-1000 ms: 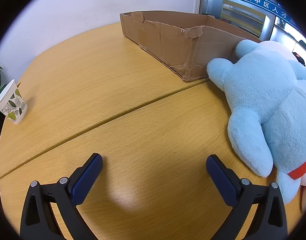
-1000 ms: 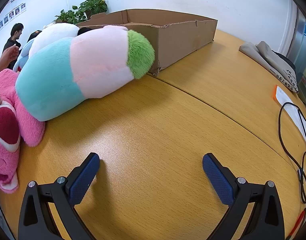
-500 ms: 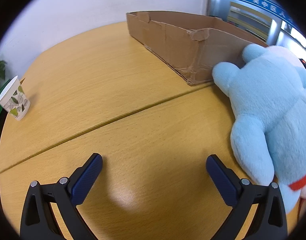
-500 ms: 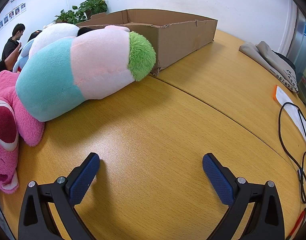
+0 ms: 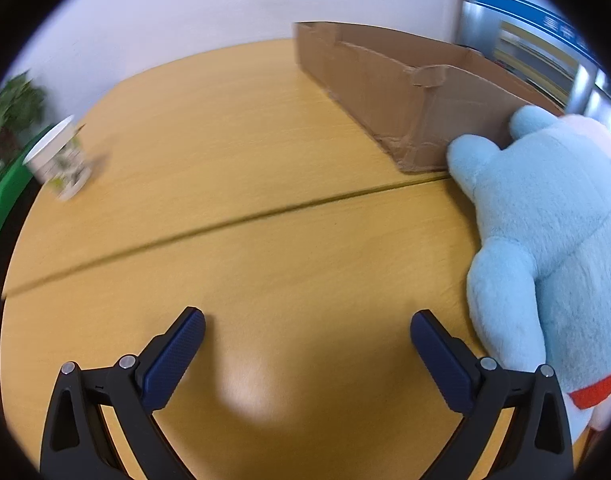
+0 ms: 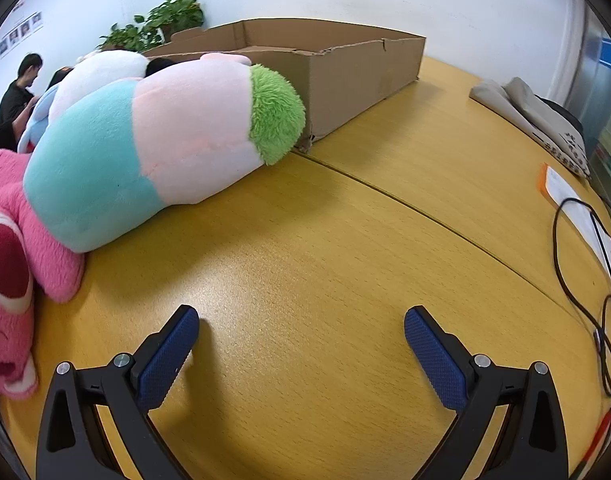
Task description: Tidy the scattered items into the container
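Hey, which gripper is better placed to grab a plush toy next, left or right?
Probably left: the open left gripper has the light blue plush bear right beside its right finger. The open right gripper sits farther from the pastel plush pillow.

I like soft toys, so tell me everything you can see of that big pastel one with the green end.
The pastel plush is a fat, log-shaped cushion toy in bands: turquoise, pale pink, then a shaggy green tip. It lies on its side on the table, green end against the box corner, turquoise end touching the pink plush. No gripper touches it.
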The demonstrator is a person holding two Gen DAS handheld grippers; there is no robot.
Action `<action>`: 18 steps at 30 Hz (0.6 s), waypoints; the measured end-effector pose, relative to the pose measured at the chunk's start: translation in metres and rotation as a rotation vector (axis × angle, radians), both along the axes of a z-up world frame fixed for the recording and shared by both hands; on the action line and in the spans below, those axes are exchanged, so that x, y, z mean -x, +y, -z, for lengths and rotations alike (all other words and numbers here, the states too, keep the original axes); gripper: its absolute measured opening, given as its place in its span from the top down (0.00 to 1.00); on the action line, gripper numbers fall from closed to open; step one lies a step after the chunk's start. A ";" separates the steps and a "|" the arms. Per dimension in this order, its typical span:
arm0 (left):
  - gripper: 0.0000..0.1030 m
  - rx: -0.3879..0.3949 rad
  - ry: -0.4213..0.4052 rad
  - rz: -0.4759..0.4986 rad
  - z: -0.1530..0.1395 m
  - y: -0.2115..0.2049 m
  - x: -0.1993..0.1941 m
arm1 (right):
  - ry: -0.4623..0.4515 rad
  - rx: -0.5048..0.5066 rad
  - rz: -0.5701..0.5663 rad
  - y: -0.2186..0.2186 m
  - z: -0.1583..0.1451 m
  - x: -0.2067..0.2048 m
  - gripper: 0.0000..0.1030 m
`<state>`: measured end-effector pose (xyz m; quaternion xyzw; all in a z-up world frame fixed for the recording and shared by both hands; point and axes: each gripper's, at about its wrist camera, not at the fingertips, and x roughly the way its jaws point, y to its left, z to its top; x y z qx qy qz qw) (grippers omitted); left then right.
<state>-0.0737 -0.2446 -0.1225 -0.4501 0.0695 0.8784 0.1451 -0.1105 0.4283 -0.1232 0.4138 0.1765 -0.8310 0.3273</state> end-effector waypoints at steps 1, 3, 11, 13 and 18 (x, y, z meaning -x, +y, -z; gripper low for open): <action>0.00 -0.014 0.006 -0.043 -0.004 -0.005 -0.009 | -0.001 0.001 0.004 0.000 0.000 0.000 0.00; 0.00 -0.077 0.063 -0.112 -0.021 -0.011 -0.034 | 0.001 -0.001 0.009 -0.001 0.000 0.000 0.00; 0.00 -0.199 0.276 -0.124 -0.089 0.033 -0.136 | 0.002 -0.010 0.143 0.001 -0.001 -0.013 0.00; 0.00 -0.208 0.330 -0.127 -0.103 0.044 -0.165 | 0.009 -0.049 0.219 0.001 -0.005 -0.021 0.00; 0.00 -0.235 0.387 -0.142 -0.127 0.072 -0.210 | 0.076 0.144 0.382 0.014 -0.046 -0.077 0.00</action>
